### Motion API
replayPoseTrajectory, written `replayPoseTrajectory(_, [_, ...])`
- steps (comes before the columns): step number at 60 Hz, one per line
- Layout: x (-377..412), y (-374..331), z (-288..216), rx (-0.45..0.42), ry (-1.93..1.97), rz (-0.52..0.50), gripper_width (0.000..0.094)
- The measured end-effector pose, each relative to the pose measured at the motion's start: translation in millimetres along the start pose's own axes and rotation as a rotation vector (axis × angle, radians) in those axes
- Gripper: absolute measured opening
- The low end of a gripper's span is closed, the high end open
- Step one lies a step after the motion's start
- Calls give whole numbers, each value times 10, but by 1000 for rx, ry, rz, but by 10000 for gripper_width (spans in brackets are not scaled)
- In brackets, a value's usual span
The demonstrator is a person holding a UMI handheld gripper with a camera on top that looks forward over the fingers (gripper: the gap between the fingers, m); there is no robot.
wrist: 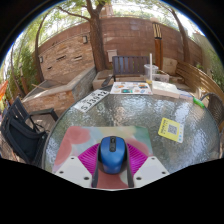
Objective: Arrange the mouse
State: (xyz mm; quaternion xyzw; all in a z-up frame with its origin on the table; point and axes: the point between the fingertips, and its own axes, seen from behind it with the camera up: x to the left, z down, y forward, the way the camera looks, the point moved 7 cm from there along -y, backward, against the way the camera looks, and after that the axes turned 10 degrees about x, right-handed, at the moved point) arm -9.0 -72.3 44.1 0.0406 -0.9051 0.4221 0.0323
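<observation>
Gripper (112, 172): pinching the blue mouse (111, 154) between both pink pads.
Mouse: low over the mousepad (104, 143) on the glass table (190, 120).
Technique: lower flat, square to the mousepad, then let go.
Watch: yellow note (172, 130), well apart.

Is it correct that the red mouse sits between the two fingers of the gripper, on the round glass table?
Not quite: the mouse is blue, not red, as the gripper view shows. The rest holds: it sits between the two fingers of the gripper, on the round glass table.
</observation>
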Motion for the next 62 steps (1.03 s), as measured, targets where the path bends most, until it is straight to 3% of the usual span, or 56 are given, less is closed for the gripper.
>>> replayPoseTrajectory(6, [58, -16, 76, 20, 3, 12, 526])
replayPoseTrajectory(12, [69, -343, -67, -9, -26, 57, 866])
replayPoseTrajectory(16, [145, -659, -143, -26, -44, 79, 832])
replayPoseTrajectory(36, [455, -2187, -158, -25, -75, 181, 851])
replayPoseTrajectory(62, [575, -2601, 58, -35, -77, 202, 848])
